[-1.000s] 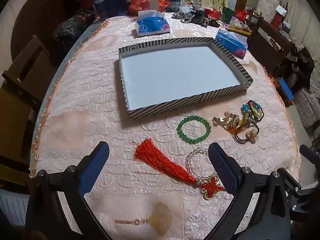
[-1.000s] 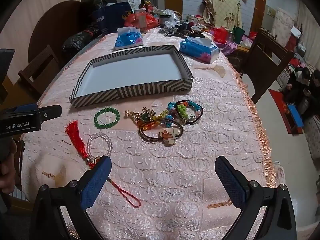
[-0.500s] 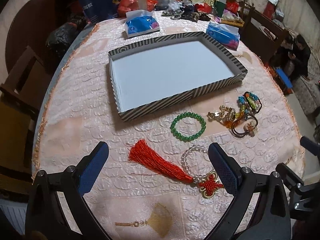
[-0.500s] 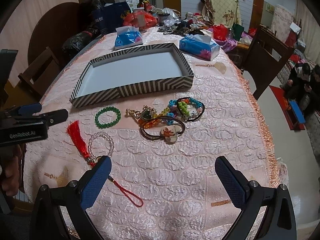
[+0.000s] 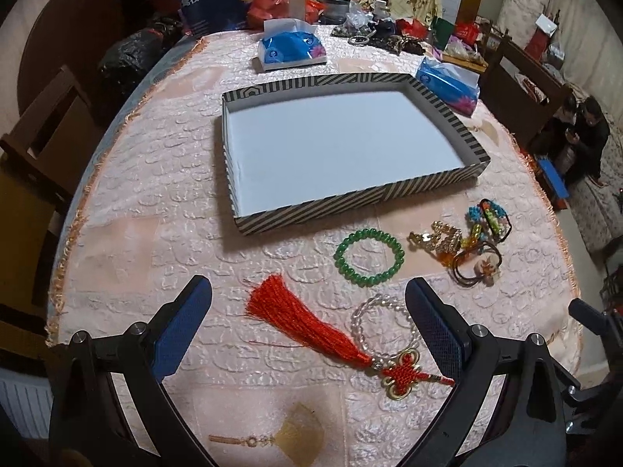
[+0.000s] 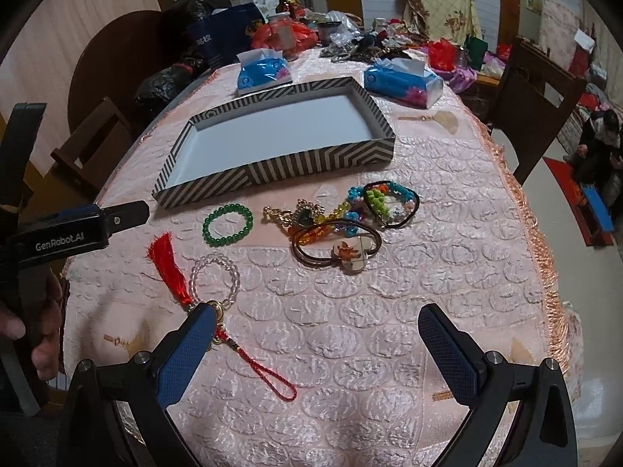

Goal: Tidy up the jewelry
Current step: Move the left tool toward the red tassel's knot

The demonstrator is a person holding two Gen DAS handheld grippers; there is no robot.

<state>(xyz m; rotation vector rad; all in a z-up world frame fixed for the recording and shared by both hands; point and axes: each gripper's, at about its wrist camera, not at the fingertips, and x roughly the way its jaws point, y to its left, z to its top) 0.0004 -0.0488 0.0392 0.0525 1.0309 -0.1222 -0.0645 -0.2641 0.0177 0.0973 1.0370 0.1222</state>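
Note:
An empty striped tray (image 5: 358,197) (image 6: 272,163) sits mid-table. In front of it lie a green bead bracelet (image 5: 369,256) (image 6: 227,223), a red tassel charm (image 5: 311,327) (image 6: 167,268) with a clear bead bracelet (image 5: 383,323) (image 6: 215,276), a gold chain (image 5: 436,238) (image 6: 290,214), colourful bead bands (image 5: 488,216) (image 6: 383,198) and a brown hair tie with a charm (image 5: 477,266) (image 6: 337,247). My left gripper (image 5: 307,329) is open above the tassel. My right gripper (image 6: 317,346) is open over bare cloth near the front edge.
Two blue tissue packs (image 5: 292,46) (image 5: 447,85) stand behind the tray, with clutter at the table's far end. Wooden chairs (image 5: 43,148) (image 6: 533,116) flank the table. The left gripper's body (image 6: 70,233) shows at the left of the right wrist view.
Both views have shifted only slightly; the left gripper drifted a little over the tassel. Both grippers stay open and no jewelry has moved.

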